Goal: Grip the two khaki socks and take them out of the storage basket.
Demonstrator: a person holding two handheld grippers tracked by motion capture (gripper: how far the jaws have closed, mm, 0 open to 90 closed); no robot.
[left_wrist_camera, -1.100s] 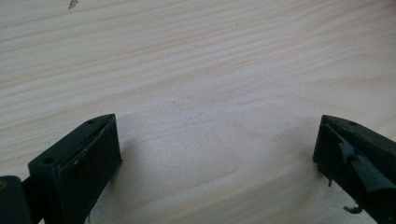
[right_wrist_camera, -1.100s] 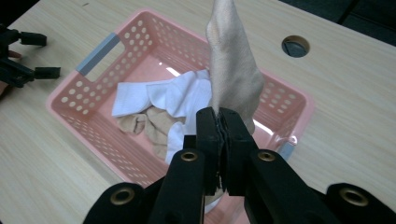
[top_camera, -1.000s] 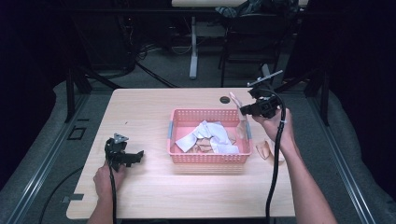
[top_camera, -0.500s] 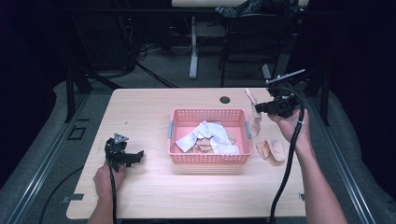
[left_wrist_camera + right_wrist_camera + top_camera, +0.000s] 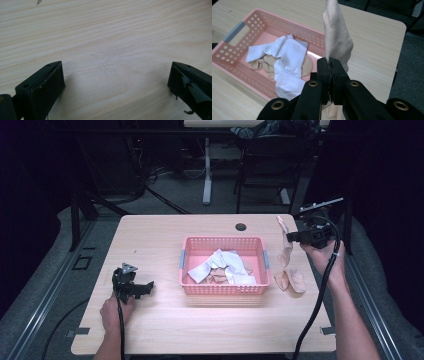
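The beige sock [image 5: 336,35] is pinched in your right gripper [image 5: 331,65], whose two black jaws press flat together on the fabric with no gap between them; the sock stands up out of them past the far long side of the pink basket [image 5: 249,18]. In the high view that same beige sock [image 5: 286,242] hangs off your right gripper [image 5: 291,238] just beyond the basket's right end, above the wooden table [image 5: 155,232], and your right hand [image 5: 325,257] grips the tool with its cable trailing back along your forearm. A second beige sock [image 5: 290,280] lies flat on the table just beside the basket's [image 5: 222,290] right end, on the near side of the hanging one. Inside the basket a heap of white socks [image 5: 225,265] rests on more beige ones [image 5: 265,62], toward the middle and right of the floor. A grey handle strip [image 5: 235,31] sits on the basket's short end wall. Your left gripper [image 5: 116,82] has its jaws spread wide over bare wood grain, holding nothing. In the high view your left gripper [image 5: 147,285] sits well to the left of the basket, low on the table, held in your left hand [image 5: 115,310]. A small dark round hole [image 5: 241,226] marks the tabletop beyond the basket's far side.
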